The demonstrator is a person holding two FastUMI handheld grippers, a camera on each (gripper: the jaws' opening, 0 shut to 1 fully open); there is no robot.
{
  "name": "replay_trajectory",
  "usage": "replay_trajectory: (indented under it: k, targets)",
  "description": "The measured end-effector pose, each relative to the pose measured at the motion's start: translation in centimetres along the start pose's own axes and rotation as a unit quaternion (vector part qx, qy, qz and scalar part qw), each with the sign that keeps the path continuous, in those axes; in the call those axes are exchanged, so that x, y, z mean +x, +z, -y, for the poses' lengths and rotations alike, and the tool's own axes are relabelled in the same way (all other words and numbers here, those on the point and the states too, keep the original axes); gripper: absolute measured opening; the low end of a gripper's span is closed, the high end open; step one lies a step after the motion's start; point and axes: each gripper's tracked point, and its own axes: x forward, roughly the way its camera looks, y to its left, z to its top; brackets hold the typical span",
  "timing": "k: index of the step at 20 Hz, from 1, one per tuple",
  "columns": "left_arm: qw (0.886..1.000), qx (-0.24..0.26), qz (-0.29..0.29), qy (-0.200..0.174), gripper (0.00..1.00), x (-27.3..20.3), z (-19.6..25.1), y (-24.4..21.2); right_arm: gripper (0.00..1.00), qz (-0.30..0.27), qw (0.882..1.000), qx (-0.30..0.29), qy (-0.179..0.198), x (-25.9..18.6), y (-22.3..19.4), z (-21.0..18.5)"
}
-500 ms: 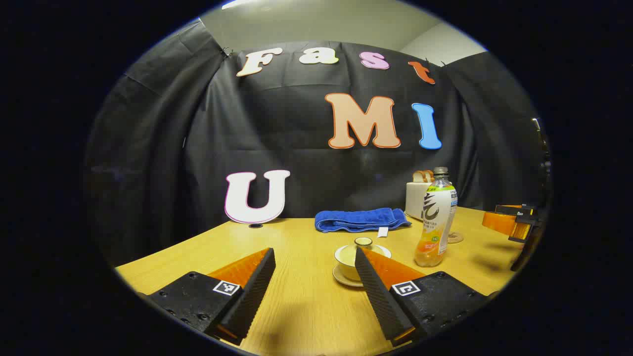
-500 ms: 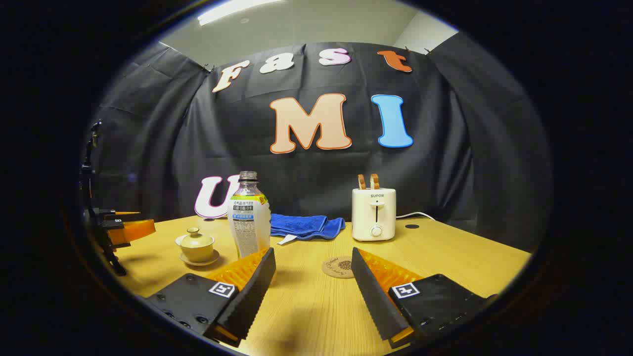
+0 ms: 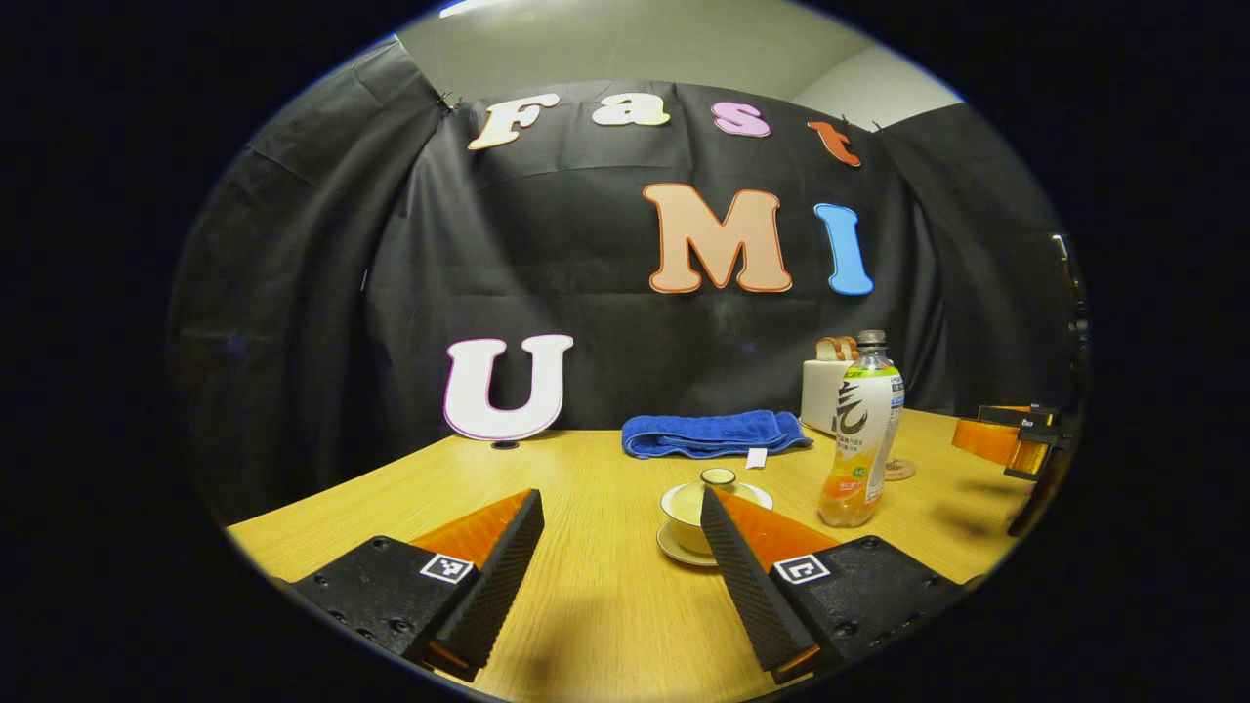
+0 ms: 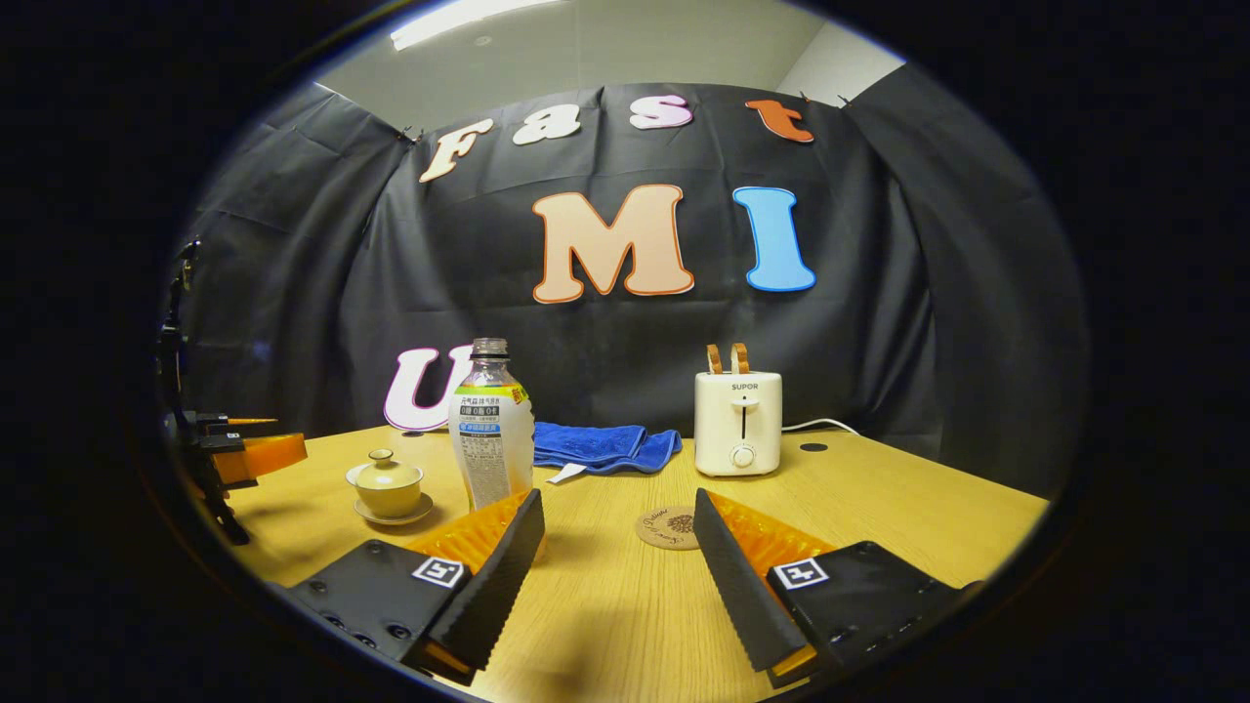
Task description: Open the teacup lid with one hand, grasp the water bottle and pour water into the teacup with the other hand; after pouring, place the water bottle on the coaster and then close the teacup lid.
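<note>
Wooden bench carries everything, with nothing lifted yet. Back row: white toaster with bread in its slots and a folded blue towel against the cloth wall, neither part of the job. Water bottle stands upright, long axis vertical, cap on; in the right gripper view it rises just behind the tip of the near-side finger, so it lies forward and slightly to the left of the right gripper. Those fingers are spread wide, holding nothing, and level above the bench. Cork coaster lies flat almost dead ahead between them, just right of the bottle. Lidded teacup on its saucer sits in the left gripper view directly behind the right-hand finger tip, so the left gripper has it close ahead and a touch to the right; its fingers are likewise apart and empty. Lid knob points straight up, lid seated. Judgement: the left gripper is the nearer one to the cup and the right one to the bottle, so lid-lifting falls naturally to the left, which needs a small shift rightward and a drop onto the knob; the right needs a short leftward reach to take the bottle side-on.
</note>
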Motion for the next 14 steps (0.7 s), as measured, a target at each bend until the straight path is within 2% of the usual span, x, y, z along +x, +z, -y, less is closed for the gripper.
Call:
replay_trajectory:
  k: [5, 6, 7, 9, 10, 13, 14]
  targets:
    - [1.000, -0.001, -0.001, 0.000, 0.95, 0.0, 0.0, -0.1, 0.94, -0.001, 1.000, 0.001, 0.020, -0.2, -0.1, -0.6]
    - [1.000, -0.001, 0.000, 0.000, 0.95, -0.1, 0.0, 0.0, 1.00, -0.001, 1.000, 0.001, 0.023, -0.3, -0.1, -0.6]
    - [1.000, -0.001, 0.000, 0.000, 0.95, -0.1, 0.0, 0.0, 0.94, 0.000, 1.000, 0.001, 0.022, -0.4, -0.1, -0.3]
    - [1.000, -0.001, 0.000, 0.000, 0.95, 0.0, 0.0, -0.1, 0.94, 0.000, 1.000, 0.001, 0.014, -0.5, 0.0, 0.3]
    - [1.000, -0.001, -0.001, 0.001, 0.95, 0.0, -0.1, -0.1, 0.98, 0.000, 1.000, 0.001, 0.012, -0.6, 0.0, 0.5]
    - [1.000, -0.001, -0.001, 0.001, 0.95, 0.0, 0.1, -0.1, 0.94, 0.001, 1.000, 0.000, 0.009, -0.8, 0.0, 0.7]
    - [1.000, -0.001, -0.001, 0.000, 0.95, 0.1, 0.1, -0.1, 0.98, 0.001, 1.000, 0.000, 0.006, -0.8, 0.1, 0.9]
